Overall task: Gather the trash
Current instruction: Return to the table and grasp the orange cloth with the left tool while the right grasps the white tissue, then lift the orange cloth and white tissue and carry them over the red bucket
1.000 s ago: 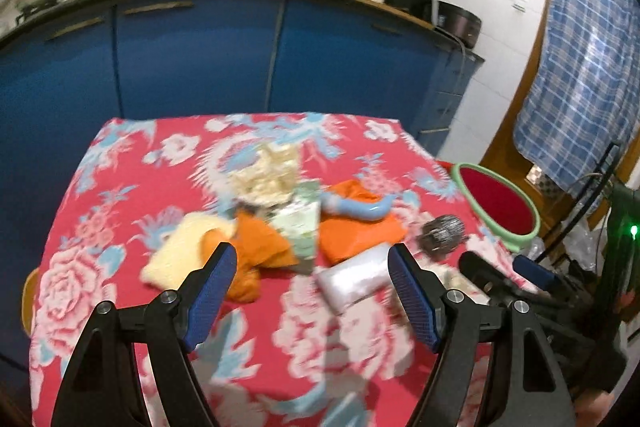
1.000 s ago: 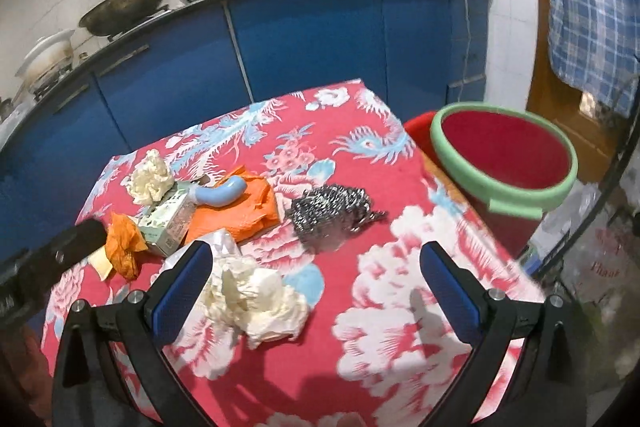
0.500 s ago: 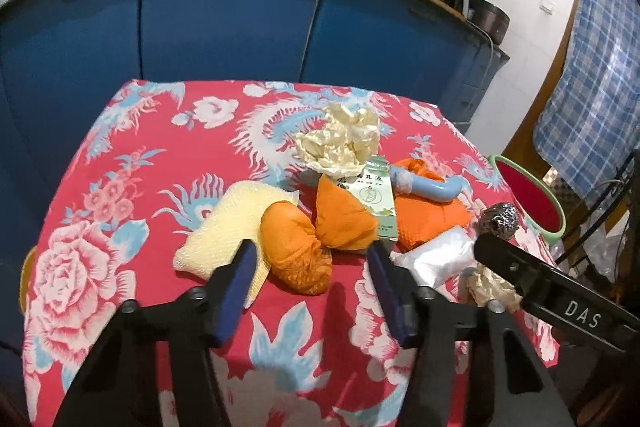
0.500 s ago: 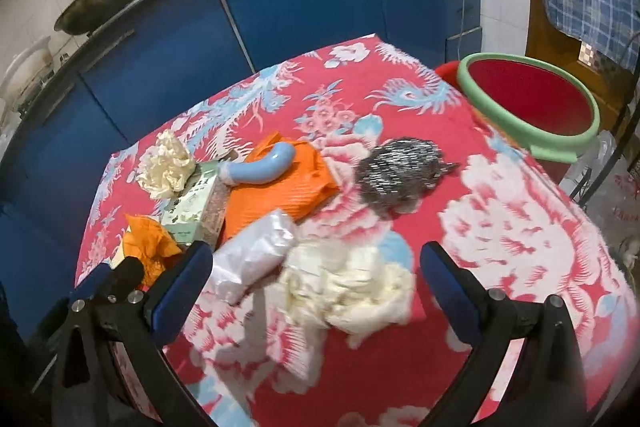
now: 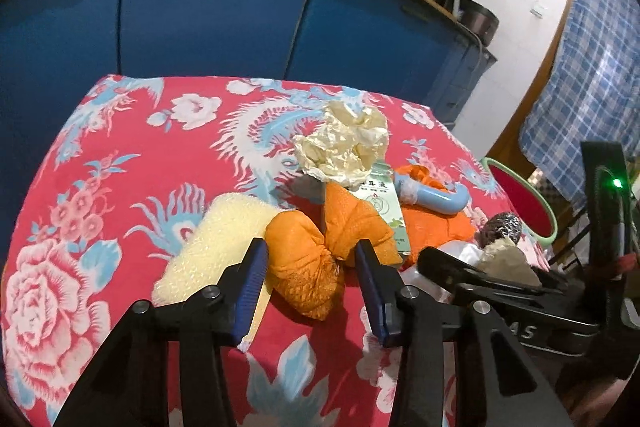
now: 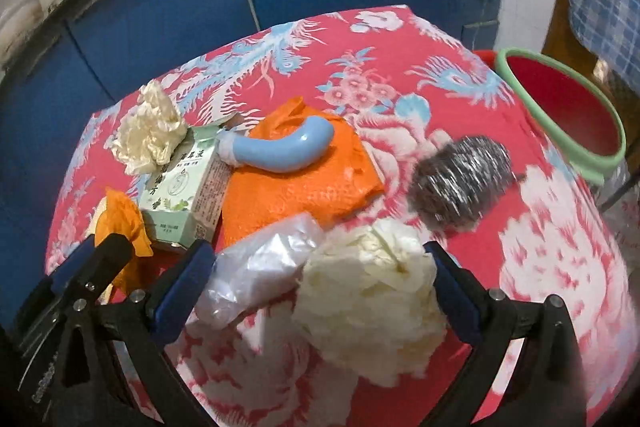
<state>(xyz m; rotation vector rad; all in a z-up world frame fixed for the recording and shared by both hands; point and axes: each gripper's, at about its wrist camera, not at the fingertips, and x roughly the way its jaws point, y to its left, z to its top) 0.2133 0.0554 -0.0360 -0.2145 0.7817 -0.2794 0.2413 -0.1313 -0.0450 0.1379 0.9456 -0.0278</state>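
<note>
Two hand-held grippers work over the worktop (image 5: 120,131), which has a red flowery cloth on it. The left hand-held gripper (image 5: 310,279) has just been closing, and an orange wad (image 5: 304,263) sits between its blue pads. I think the pads are near the wad but do not squeeze it yet. The right hand-held gripper (image 6: 320,291) is spread wide around a white paper ball (image 6: 372,299), with a clear bag (image 6: 260,263) just at the ball's 9 o'clock.

To do this step well, I think each gripper should go a bit lower, keep its soft thing in the middle, then squeeze slowly. The right one should take only the ball and not catch the bag too.

More trash waits on the cloth. From the ball, a steel scrubber (image 6: 460,183) is at 1 o'clock, a blue tube (image 6: 280,151) on an orange sheet (image 6: 304,195) is at 11 o'clock, and a green box (image 6: 184,195) is at 10 o'clock. A yellow sponge (image 5: 216,243) touches the wad at its 9 o'clock.

One red bucket (image 6: 560,115) with a green rim stands past the cloth's edge, at the scrubber's 2 o'clock. The part of its inside that shows looks empty.
</note>
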